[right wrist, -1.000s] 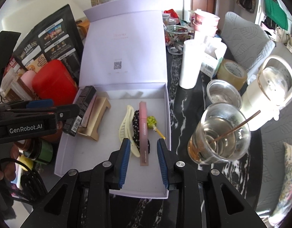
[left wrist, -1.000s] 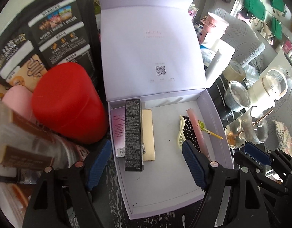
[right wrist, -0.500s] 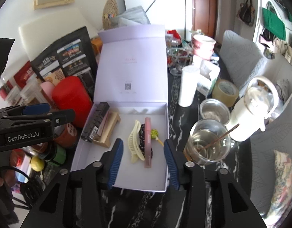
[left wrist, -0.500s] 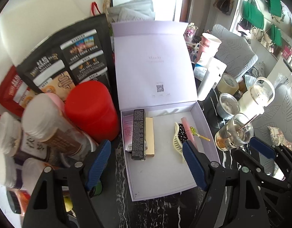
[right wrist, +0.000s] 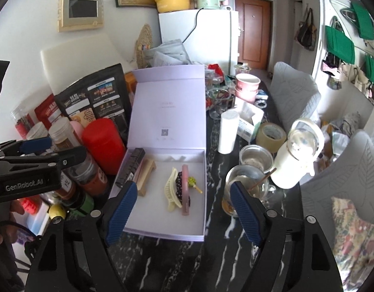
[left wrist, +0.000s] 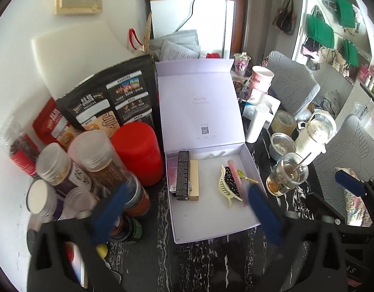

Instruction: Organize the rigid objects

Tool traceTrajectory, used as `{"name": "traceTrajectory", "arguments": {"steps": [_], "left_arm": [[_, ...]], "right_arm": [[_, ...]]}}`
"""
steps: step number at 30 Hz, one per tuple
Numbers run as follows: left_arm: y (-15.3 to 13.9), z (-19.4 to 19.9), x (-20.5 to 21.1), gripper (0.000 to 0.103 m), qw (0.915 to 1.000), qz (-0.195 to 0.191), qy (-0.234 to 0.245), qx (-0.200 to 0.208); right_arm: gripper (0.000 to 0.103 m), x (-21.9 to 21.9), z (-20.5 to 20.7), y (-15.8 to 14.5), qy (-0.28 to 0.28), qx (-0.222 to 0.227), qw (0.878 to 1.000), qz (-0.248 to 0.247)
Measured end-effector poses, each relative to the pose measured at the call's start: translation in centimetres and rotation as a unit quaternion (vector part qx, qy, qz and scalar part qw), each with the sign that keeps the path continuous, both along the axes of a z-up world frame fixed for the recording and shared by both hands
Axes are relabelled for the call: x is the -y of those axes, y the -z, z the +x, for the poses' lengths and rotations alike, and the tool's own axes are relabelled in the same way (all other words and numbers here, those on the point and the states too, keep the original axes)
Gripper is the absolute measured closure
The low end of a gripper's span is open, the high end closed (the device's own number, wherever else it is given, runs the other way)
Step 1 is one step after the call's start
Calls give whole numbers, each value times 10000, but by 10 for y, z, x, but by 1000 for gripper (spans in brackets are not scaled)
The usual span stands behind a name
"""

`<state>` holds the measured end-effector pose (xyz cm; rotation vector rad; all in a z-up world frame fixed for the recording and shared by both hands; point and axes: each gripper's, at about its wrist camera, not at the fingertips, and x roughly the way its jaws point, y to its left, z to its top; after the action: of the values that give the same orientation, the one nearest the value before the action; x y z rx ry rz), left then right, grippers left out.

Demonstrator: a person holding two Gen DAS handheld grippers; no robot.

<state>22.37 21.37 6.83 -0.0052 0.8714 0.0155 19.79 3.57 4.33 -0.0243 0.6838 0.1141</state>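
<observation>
An open lavender box [left wrist: 206, 216] [right wrist: 157, 209] lies on the dark marble table, its lid standing upright. At its left side a black slim carton [left wrist: 182, 175] [right wrist: 131, 168] rests on a beige box [left wrist: 194, 180]. At its right side lie a cream hair claw [left wrist: 224, 189] [right wrist: 171, 189], a dotted black piece and a pink tube [left wrist: 236, 180] [right wrist: 185, 189]. My left gripper [left wrist: 187, 209] hangs above the box's front, jaws opening, nothing between the pads. My right gripper [right wrist: 183, 209] hovers likewise, jaws opening and empty.
A red canister [left wrist: 138, 150] and several lidded jars [left wrist: 94, 160] crowd the box's left side, with black pouches [left wrist: 109, 102] behind. On the right stand a glass with a stick [right wrist: 243, 182], a white jug [right wrist: 296, 155], a tape roll [right wrist: 271, 133] and cups.
Both grippers have risen and drawn back from the box, so more of the room shows. Both pairs of jaws have spread wider. The things in the box have not moved.
</observation>
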Motion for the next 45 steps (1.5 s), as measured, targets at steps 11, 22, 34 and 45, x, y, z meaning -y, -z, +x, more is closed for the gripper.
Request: {"name": "traceTrajectory", "arguments": {"steps": [11,22,34,45], "left_arm": [[-22,-49,9,0,9998,49,-93,190],[-20,-93,19,0,9998,-7,-215,33],[-18,-121,27,0,9997,61,-237,25],[-18,-131,24,0,9994,-83,-323,6]], "right_arm": [[18,7,-47,-15,-7,80,10000,50],[18,15,-87,-12,73,-30,9999,148],[18,19,-110,-7,84,-116,9997,212],[18,19,-119,-9,81,-56,9998,196]]}}
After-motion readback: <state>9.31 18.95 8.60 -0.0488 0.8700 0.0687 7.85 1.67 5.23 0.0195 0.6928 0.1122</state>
